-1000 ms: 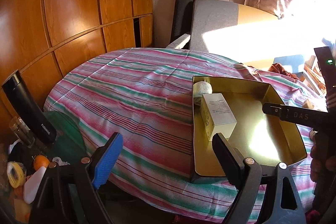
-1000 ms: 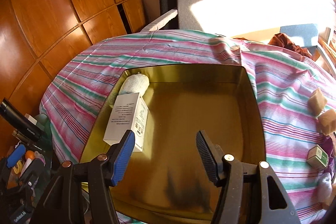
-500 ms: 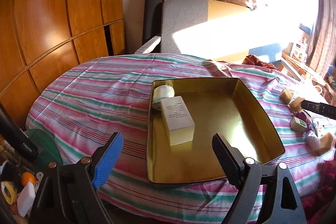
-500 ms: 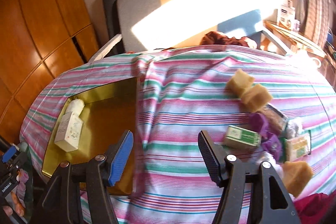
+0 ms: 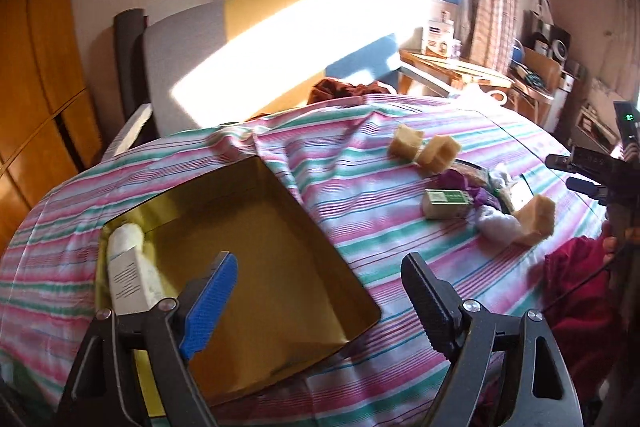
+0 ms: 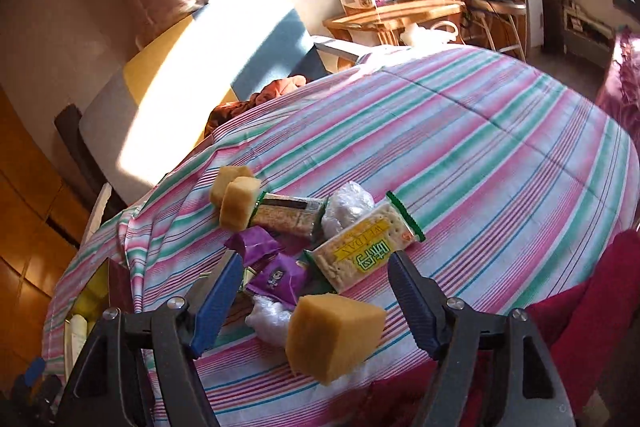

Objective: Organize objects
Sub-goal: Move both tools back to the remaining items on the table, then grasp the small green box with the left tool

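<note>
A gold tray [image 5: 248, 267] on the striped bedcover holds a white box [image 5: 130, 275] and a white roll [image 5: 124, 237] at its left side. My left gripper [image 5: 320, 263] hovers over the tray's right half, its jaws closing with nothing between them. To the right lies a heap: yellow sponge blocks [image 6: 236, 199], a cracker packet [image 6: 364, 255], purple packets [image 6: 276, 275], a clear wrapped ball [image 6: 348, 209] and a small green-white box [image 5: 446, 203]. My right gripper [image 6: 316, 261] hangs over this heap, its jaws opening and gripping nothing. One sponge block [image 6: 332, 335] lies just under its fingers.
A grey, yellow and blue sofa [image 5: 256, 59] stands behind the bed, with wooden cupboard doors [image 5: 36, 87] at the left. A wooden side table [image 6: 392, 15] with boxes sits by the window. A person's red sleeve [image 5: 576, 291] is at the near right.
Both grippers have swung right, off the tray and toward the heap of snacks and sponges. The right gripper's jaws now stand wider. The left view has rolled and the tray sits lower left.
</note>
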The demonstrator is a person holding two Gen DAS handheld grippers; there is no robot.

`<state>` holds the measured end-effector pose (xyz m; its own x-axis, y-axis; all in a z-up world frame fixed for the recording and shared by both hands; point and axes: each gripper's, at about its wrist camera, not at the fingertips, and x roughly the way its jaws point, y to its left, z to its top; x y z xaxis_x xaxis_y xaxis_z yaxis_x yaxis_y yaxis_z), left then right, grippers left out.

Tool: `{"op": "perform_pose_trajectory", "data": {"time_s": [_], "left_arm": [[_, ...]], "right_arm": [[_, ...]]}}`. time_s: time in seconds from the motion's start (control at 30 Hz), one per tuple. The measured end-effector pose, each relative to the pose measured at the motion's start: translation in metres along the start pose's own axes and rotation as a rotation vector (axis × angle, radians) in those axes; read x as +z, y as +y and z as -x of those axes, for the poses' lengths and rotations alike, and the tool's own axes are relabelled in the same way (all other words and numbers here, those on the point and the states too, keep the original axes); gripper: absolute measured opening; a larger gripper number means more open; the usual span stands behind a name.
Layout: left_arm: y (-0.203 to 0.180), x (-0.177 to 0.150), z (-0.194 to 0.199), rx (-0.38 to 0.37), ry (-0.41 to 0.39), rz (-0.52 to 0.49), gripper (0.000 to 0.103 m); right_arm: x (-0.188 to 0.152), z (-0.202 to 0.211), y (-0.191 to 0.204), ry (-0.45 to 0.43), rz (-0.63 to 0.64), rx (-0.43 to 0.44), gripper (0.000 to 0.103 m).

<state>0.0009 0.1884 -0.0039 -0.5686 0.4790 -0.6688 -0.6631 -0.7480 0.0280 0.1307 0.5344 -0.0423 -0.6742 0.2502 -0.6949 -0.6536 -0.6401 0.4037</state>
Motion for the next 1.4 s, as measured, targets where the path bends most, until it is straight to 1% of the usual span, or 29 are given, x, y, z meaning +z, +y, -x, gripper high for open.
{"op": "perform_pose_trajectory", "data": {"time_s": [0.03, 0.07, 0.1, 0.17, 0.2, 0.3, 0.33, 0.37, 0.47, 0.53, 0.57, 0.67, 0.73, 0.8, 0.93, 0.97, 1.03, 1.07, 1.1, 1.13, 1.2, 1.27, 1.33, 1.4], "left_arm": [[-0.011, 0.005, -0.007, -0.021, 0.007, -0.031, 0.082], [-0.022, 0.009, -0.016, -0.043, 0.018, -0.066, 0.082], [-0.033, 0.012, -0.025, -0.06, 0.033, -0.097, 0.081], [-0.051, 0.019, -0.045, -0.103, 0.074, -0.135, 0.081], [-0.058, 0.022, -0.057, -0.125, 0.101, -0.147, 0.081], [-0.074, 0.032, -0.089, -0.174, 0.176, -0.131, 0.081], [-0.079, 0.034, -0.097, -0.174, 0.18, -0.134, 0.081], [-0.086, 0.037, -0.105, -0.159, 0.174, -0.154, 0.081], [-0.107, 0.044, -0.128, -0.148, 0.188, -0.268, 0.081], [-0.119, 0.05, -0.145, -0.159, 0.211, -0.342, 0.081], [-0.124, 0.053, -0.151, -0.156, 0.21, -0.377, 0.081], [-0.139, 0.059, -0.17, -0.167, 0.218, -0.476, 0.085], [-0.147, 0.062, -0.181, -0.175, 0.224, -0.532, 0.09], [-0.155, 0.064, -0.188, -0.174, 0.21, -0.591, 0.098], [-0.17, 0.061, -0.204, -0.174, 0.21, -0.736, 0.1], [-0.171, 0.06, -0.207, -0.177, 0.214, -0.752, 0.1], [-0.173, 0.06, -0.217, -0.203, 0.236, -0.749, 0.099], [-0.173, 0.059, -0.221, -0.226, 0.257, -0.732, 0.09], [-0.171, 0.058, -0.225, -0.252, 0.288, -0.704, 0.064], [-0.169, 0.056, -0.227, -0.284, 0.32, -0.664, 0.057], [-0.161, 0.055, -0.221, -0.315, 0.312, -0.586, 0.043], [-0.153, 0.053, -0.211, -0.324, 0.312, -0.512, 0.034], [-0.143, 0.048, -0.2, -0.325, 0.314, -0.426, 0.032], [-0.135, 0.041, -0.186, -0.309, 0.301, -0.372, 0.031]], "right_arm": [[0.0, -0.002, -0.009, 0.011, -0.052, 0.028, 0.077], [0.001, -0.001, -0.014, -0.002, -0.076, 0.035, 0.077], [0.002, 0.004, -0.017, -0.031, -0.092, 0.043, 0.077], [0.002, 0.005, -0.022, -0.038, -0.121, 0.067, 0.078], [0.002, 0.005, -0.022, -0.033, -0.125, 0.08, 0.078], [0.002, 0.003, -0.021, -0.03, -0.128, 0.104, 0.078], [0.002, 0.003, -0.022, -0.026, -0.131, 0.114, 0.078], [0.002, 0.002, -0.023, -0.023, -0.135, 0.122, 0.078], [0.002, -0.001, -0.025, -0.009, -0.151, 0.136, 0.078], [0.003, -0.002, -0.026, -0.003, -0.154, 0.148, 0.078], [0.003, -0.003, -0.026, 0.001, -0.154, 0.154, 0.078], [0.003, -0.005, -0.027, 0.011, -0.158, 0.167, 0.078], [0.004, -0.006, -0.029, 0.016, -0.167, 0.178, 0.078], [0.004, -0.007, -0.031, 0.025, -0.182, 0.192, 0.078], [0.004, -0.01, -0.037, 0.039, -0.212, 0.214, 0.079], [0.004, -0.011, -0.037, 0.043, -0.216, 0.217, 0.079], [0.004, -0.012, -0.038, 0.048, -0.22, 0.223, 0.079], [0.004, -0.013, -0.038, 0.048, -0.222, 0.223, 0.079], [0.004, -0.013, -0.038, 0.049, -0.224, 0.222, 0.079], [0.004, -0.013, -0.038, 0.05, -0.226, 0.222, 0.079], [0.004, -0.014, -0.038, 0.054, -0.227, 0.217, 0.079], [0.005, -0.015, -0.037, 0.059, -0.221, 0.21, 0.079], [0.005, -0.015, -0.034, 0.062, -0.206, 0.198, 0.079], [0.005, -0.015, -0.032, 0.061, -0.191, 0.18, 0.079]]}}
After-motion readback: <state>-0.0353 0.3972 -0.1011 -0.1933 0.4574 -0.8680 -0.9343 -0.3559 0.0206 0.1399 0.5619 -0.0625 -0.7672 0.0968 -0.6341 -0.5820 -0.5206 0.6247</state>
